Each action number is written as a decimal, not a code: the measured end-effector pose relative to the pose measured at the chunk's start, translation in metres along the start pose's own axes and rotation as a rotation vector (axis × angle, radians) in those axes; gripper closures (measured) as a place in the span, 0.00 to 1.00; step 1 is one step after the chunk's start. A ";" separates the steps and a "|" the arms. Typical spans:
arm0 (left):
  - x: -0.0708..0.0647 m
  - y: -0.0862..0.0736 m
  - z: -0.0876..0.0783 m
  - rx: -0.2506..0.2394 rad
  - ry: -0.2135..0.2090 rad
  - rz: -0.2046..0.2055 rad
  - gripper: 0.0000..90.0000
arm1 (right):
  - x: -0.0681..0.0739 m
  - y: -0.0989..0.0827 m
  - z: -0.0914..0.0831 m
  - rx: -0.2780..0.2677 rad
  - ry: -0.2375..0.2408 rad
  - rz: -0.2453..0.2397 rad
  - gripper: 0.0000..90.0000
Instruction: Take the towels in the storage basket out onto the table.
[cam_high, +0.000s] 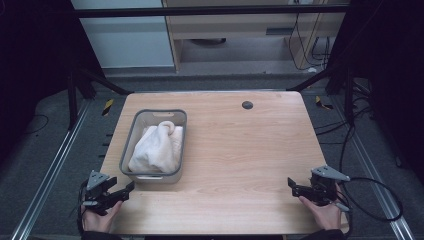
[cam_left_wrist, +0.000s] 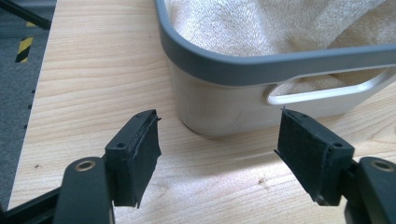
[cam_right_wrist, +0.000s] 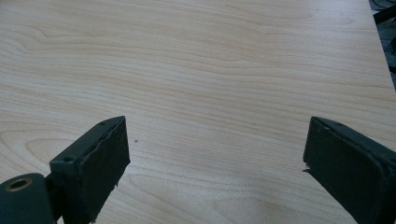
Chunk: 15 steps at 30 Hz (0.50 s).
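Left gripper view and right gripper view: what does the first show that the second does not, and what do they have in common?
The left gripper view alone has the grey basket with its handle slot, the cream towel inside it, and a strip of dark floor at the left edge. The right gripper view alone has the table's far right edge with dark floor beyond. Both share the wooden table and an open claw with nothing between its jaws: the left claw and the right claw.
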<state>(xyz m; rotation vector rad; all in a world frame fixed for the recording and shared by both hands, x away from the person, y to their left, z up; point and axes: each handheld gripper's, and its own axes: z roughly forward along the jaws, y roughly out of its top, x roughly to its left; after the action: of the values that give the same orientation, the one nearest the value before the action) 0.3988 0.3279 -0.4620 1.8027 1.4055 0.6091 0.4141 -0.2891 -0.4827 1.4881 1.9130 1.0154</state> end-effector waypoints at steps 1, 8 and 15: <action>0.000 0.001 -0.001 -0.006 -0.001 0.000 0.32 | 0.001 0.000 0.000 -0.002 0.002 0.001 0.08; 0.000 0.006 -0.007 -0.040 -0.006 -0.012 0.30 | 0.003 -0.001 0.002 0.011 -0.009 -0.024 0.08; 0.000 0.014 -0.014 -0.056 -0.015 -0.018 0.26 | 0.001 -0.002 0.003 0.016 -0.003 -0.025 0.09</action>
<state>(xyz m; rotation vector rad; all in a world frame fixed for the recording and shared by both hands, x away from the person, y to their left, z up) 0.3970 0.3304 -0.4423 1.7452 1.3801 0.6183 0.4148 -0.2874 -0.4855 1.4699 1.9373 0.9880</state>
